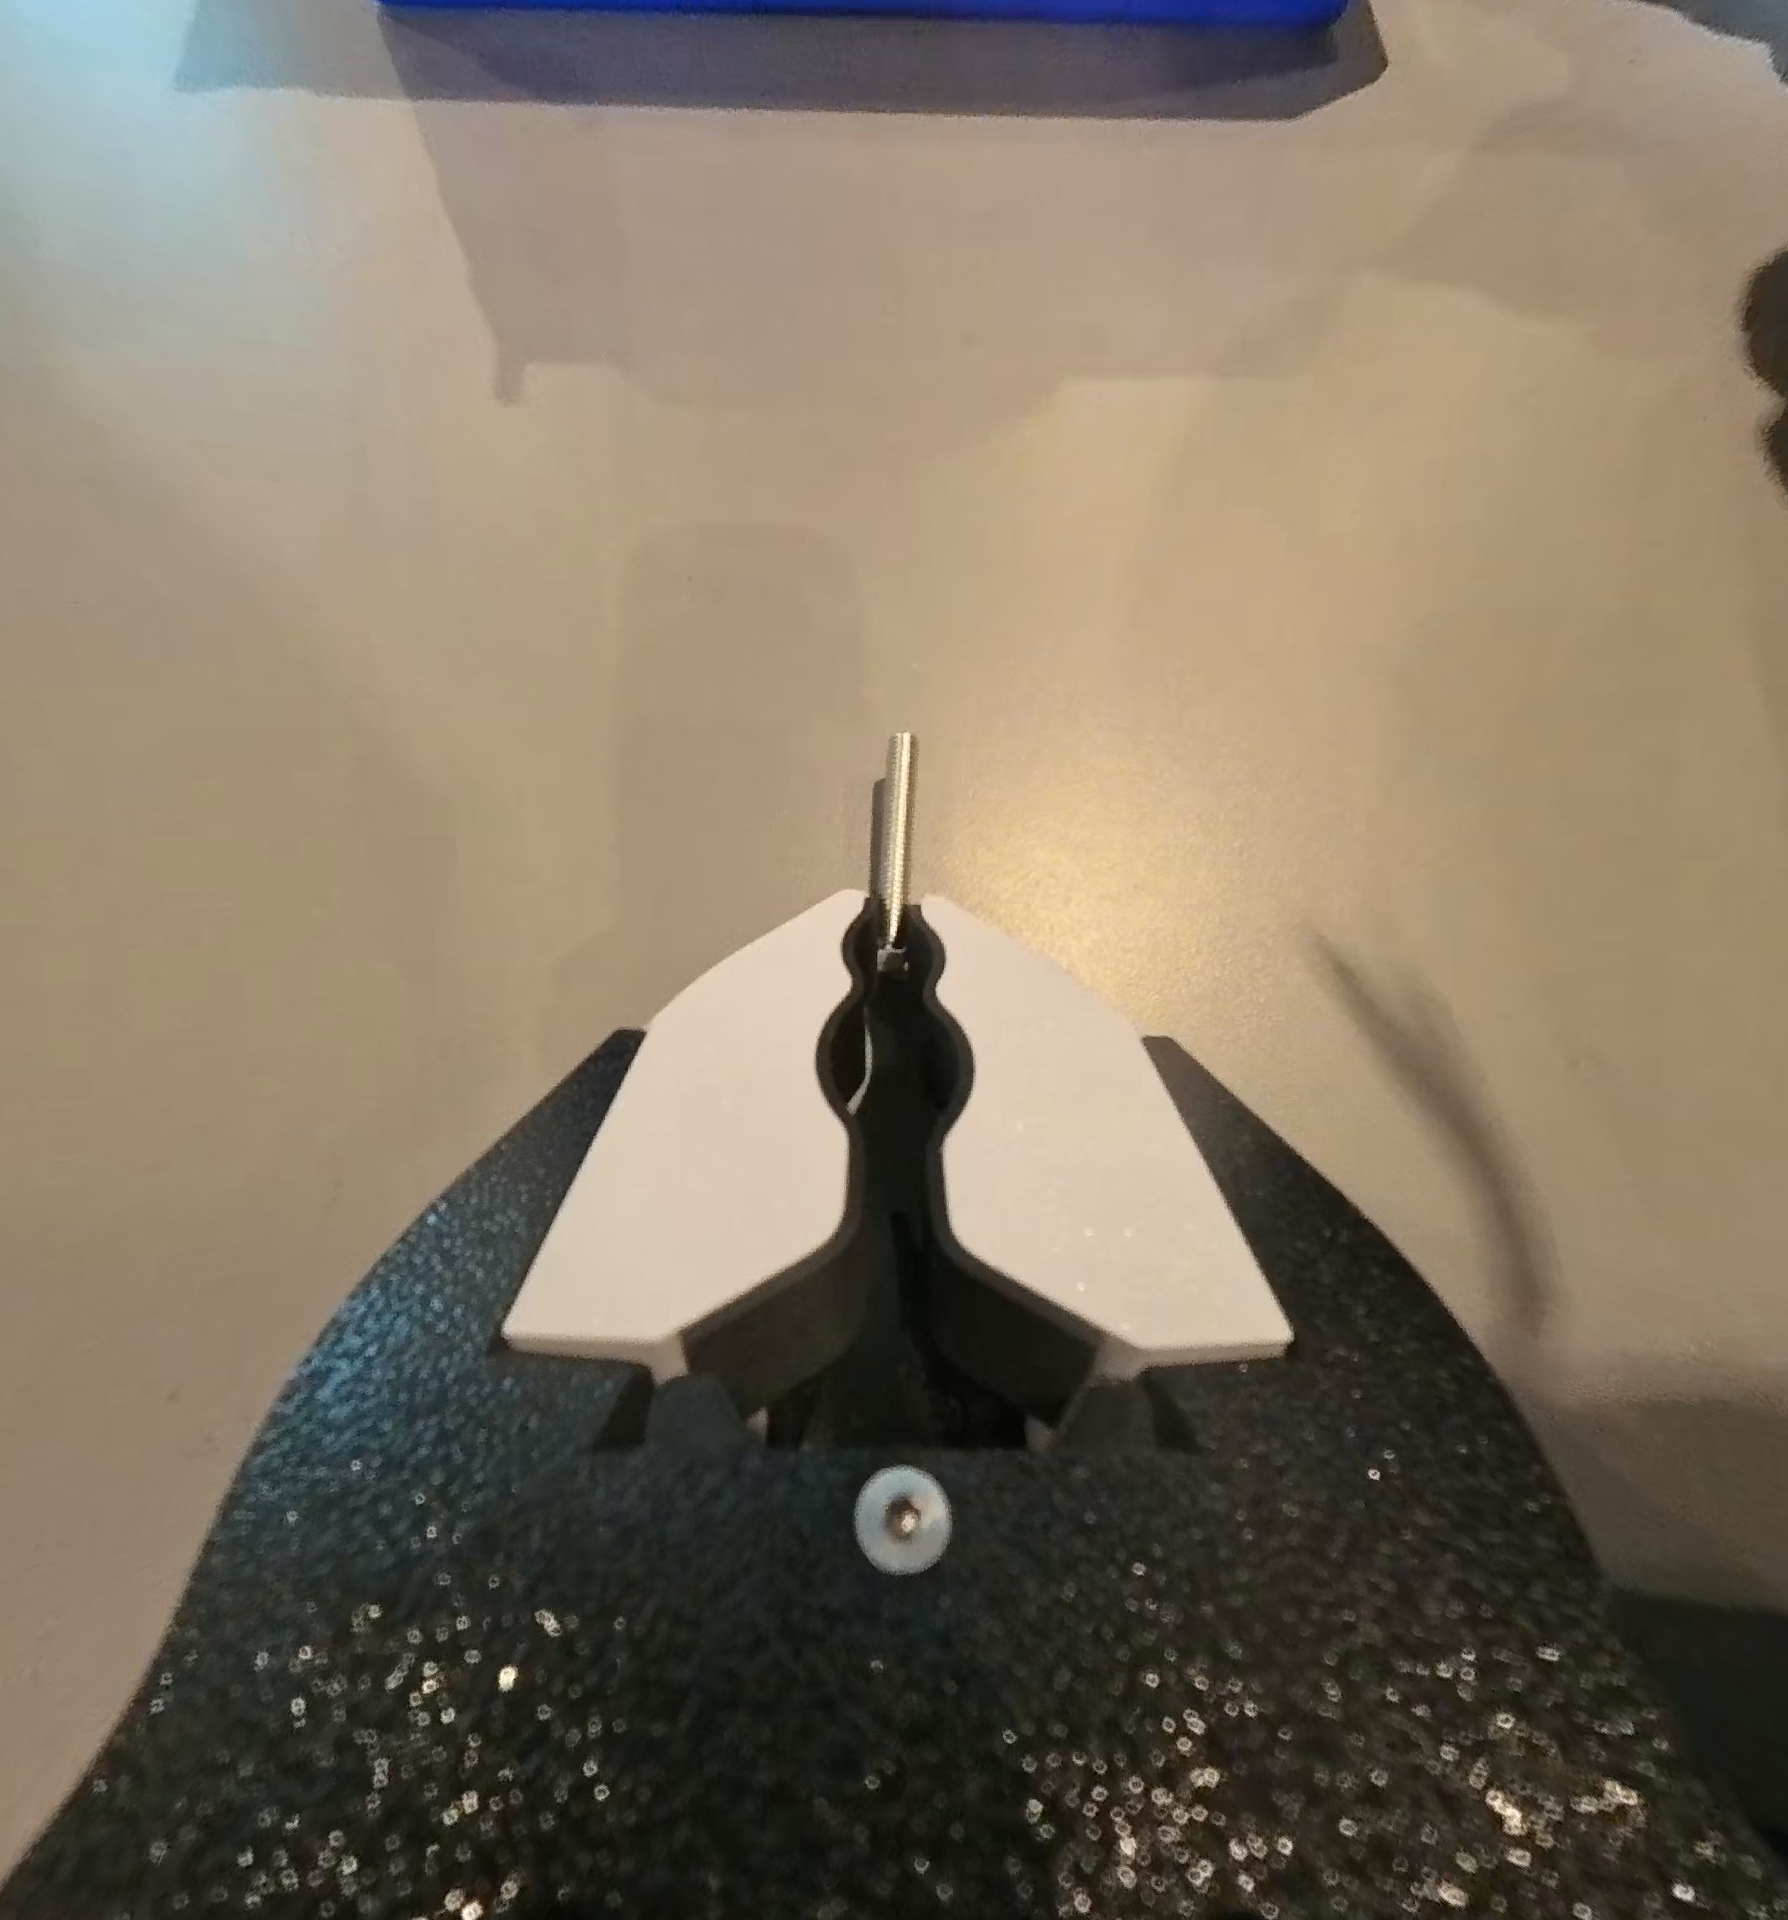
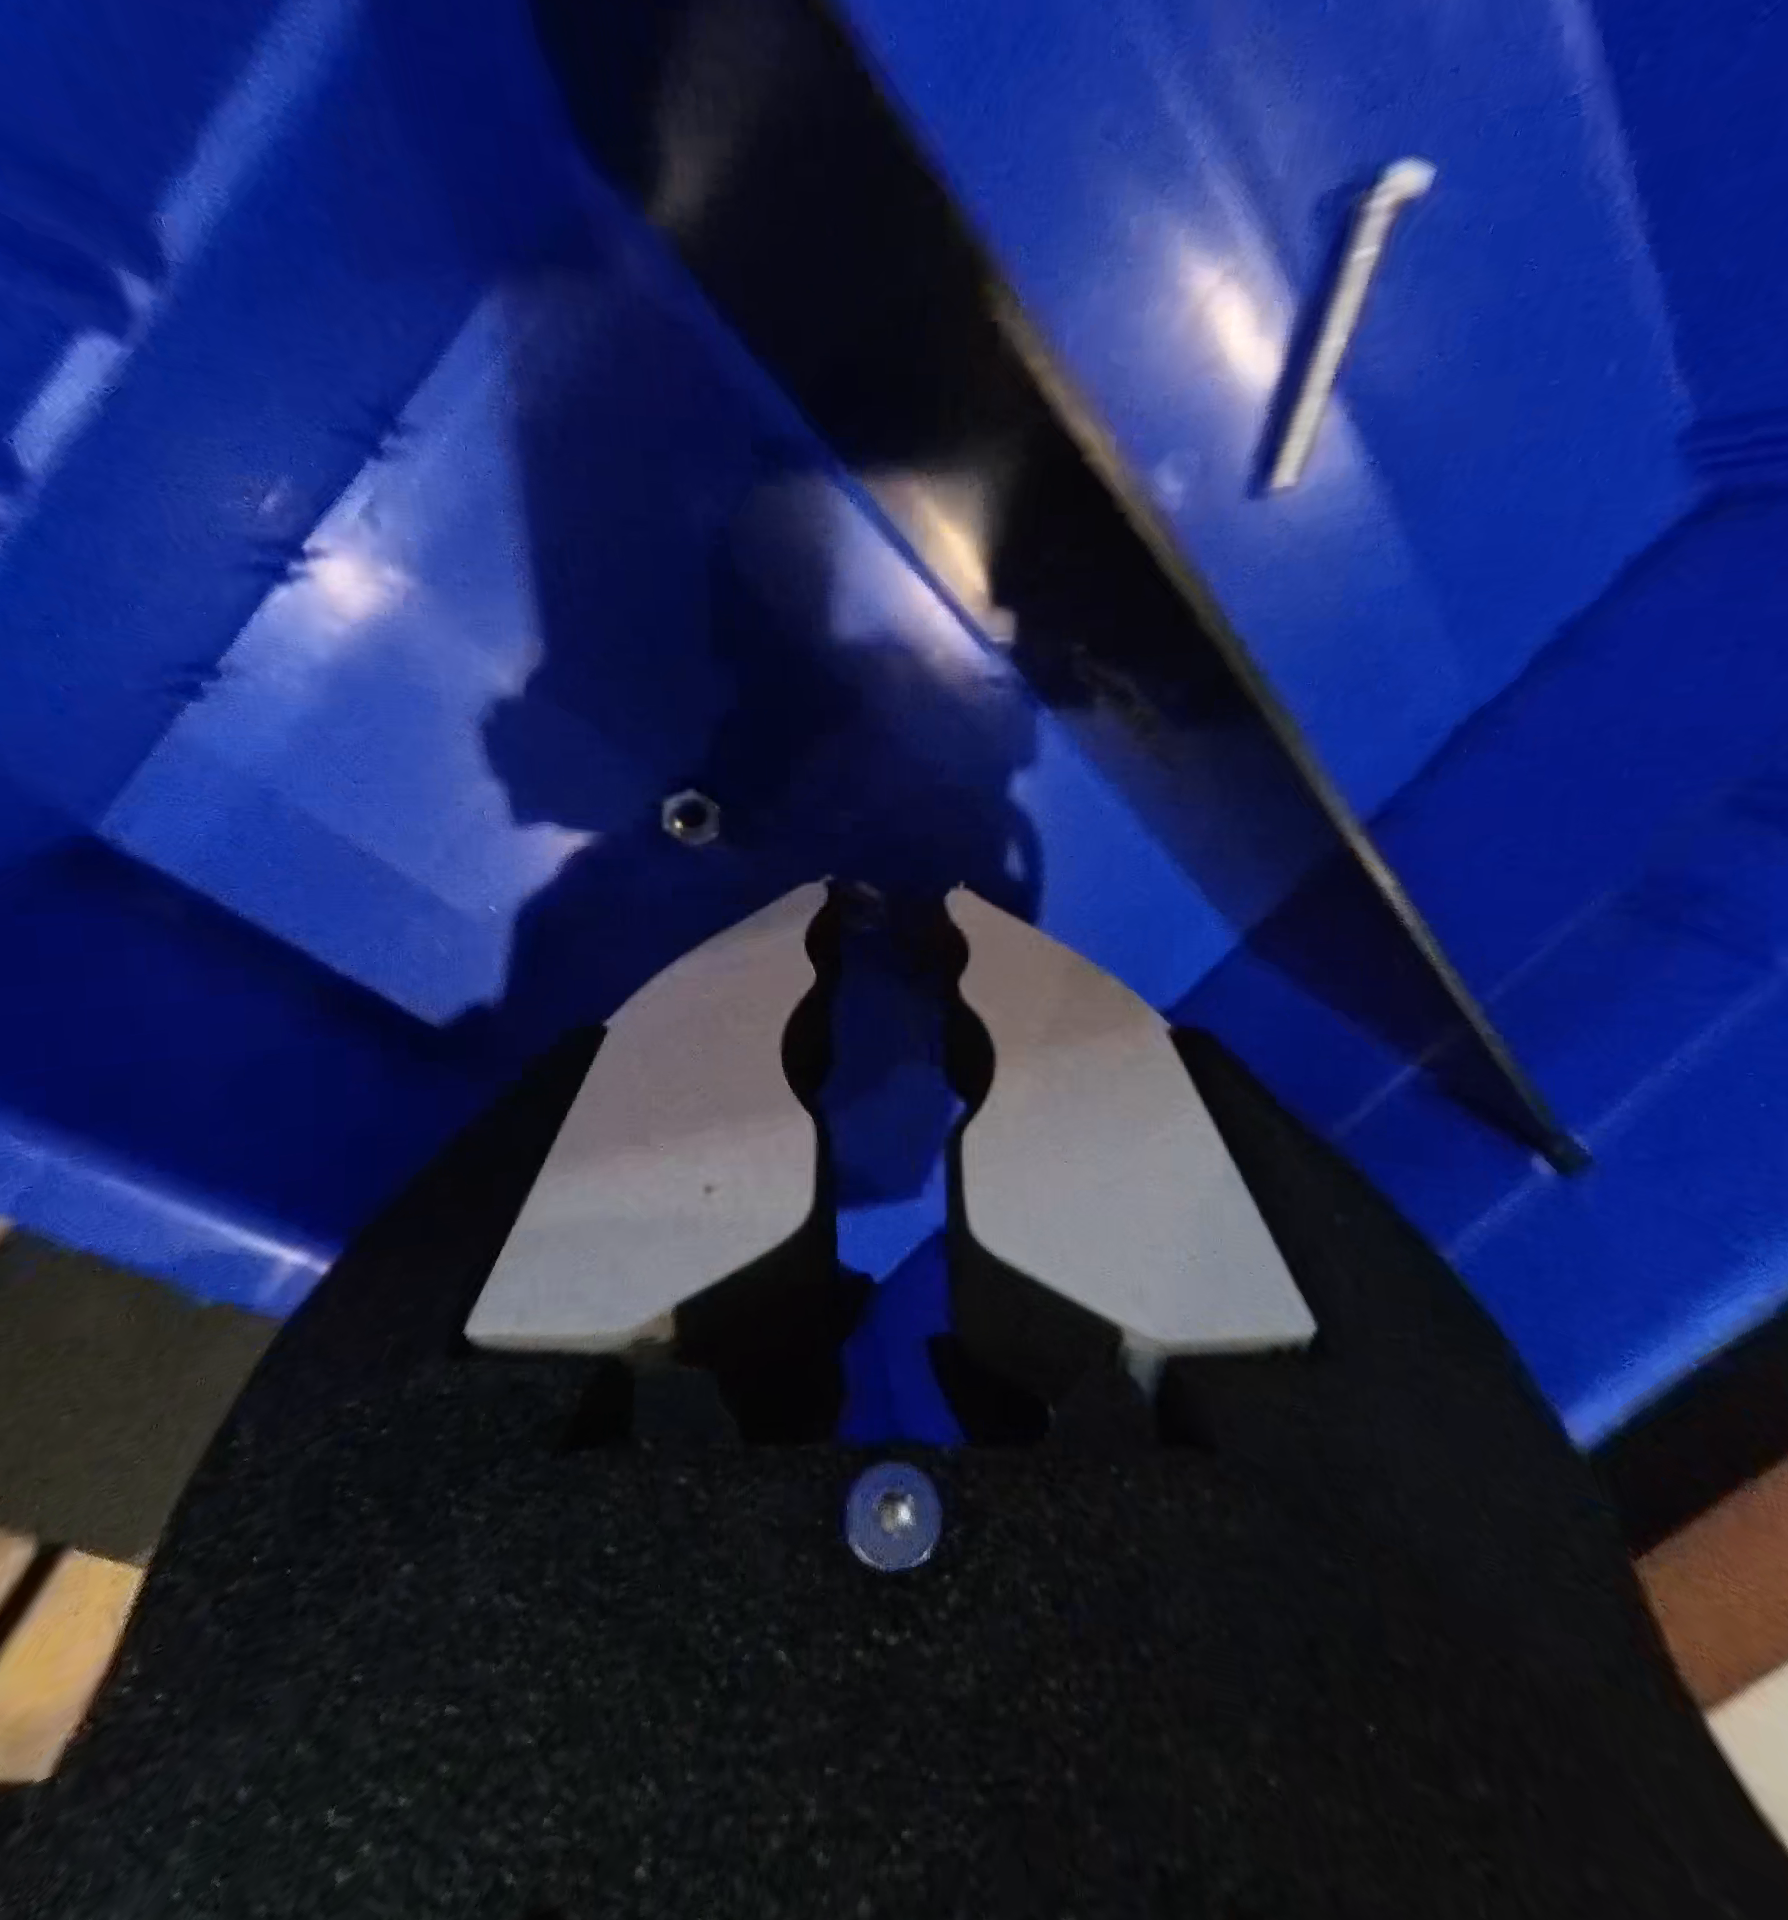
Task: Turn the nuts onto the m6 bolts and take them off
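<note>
The left gripper (image 1: pixel 895 914) has its jaws closed on one thin, silver threaded bolt (image 1: pixel 899 831), shank jutting forward above the beige table (image 1: pixel 350 623). The right gripper (image 2: pixel 890 894) has its jaws slightly parted and empty, just short of one small hex nut (image 2: pixel 690 817) on the blue bin (image 2: pixel 298 675) floor. A second bolt (image 2: pixel 1337 322) lies beyond the black divider (image 2: pixel 973 416).

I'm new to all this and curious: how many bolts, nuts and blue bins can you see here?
Bolts: 2, one in the left gripper, one in the blue bin.
Nuts: 1, lying just ahead of the right gripper.
Blue bins: 1.
Total: 4.
</note>
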Tool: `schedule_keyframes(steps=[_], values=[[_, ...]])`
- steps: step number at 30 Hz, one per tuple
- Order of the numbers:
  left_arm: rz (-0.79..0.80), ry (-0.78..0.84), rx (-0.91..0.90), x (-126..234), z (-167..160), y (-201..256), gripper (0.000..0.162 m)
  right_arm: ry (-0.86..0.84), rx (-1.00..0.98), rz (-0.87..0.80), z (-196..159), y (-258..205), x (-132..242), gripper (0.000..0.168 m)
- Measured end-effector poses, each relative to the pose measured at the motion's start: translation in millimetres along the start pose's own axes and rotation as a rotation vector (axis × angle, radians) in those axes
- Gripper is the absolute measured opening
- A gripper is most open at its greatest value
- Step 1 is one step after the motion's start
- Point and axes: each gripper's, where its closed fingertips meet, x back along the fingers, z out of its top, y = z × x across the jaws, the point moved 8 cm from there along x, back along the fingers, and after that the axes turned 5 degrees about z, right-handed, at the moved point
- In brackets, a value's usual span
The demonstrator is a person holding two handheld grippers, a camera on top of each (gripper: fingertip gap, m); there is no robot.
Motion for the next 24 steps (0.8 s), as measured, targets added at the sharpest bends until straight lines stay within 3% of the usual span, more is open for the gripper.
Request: schedule_keyframes(steps=[5, 7, 9, 13, 18, 24], values=[[-0.002, 0.0, -0.003, 0, 0, 1, 0.005, 0.288, -0.1, -0.142, 10, -12, 78, 0.022], [-0.003, 0.0, -0.004, -1, 0, 1, 0.005, 0.443, -0.042, -0.138, 39, -45, 107, 0.021], [-0.002, 0.0, -0.007, -1, 0, 1, 0.005, 0.599, 0.143, -0.014, 86, -98, 114, 0.021], [-0.01, 0.0, -0.012, -1, 0, 2, 0.005, 0.631, 0.47, 0.133, 162, -178, 56, 0.034], [-0.018, 0.002, -0.03, -1, 0, 4, 0.005, 0.589, 0.499, 0.283, 207, -181, -15, 0.026], [-0.026, 0.002, -0.037, -2, 0, 5, 0.005, 0.506, 0.601, 0.325, 234, -188, -38, 0.02]])
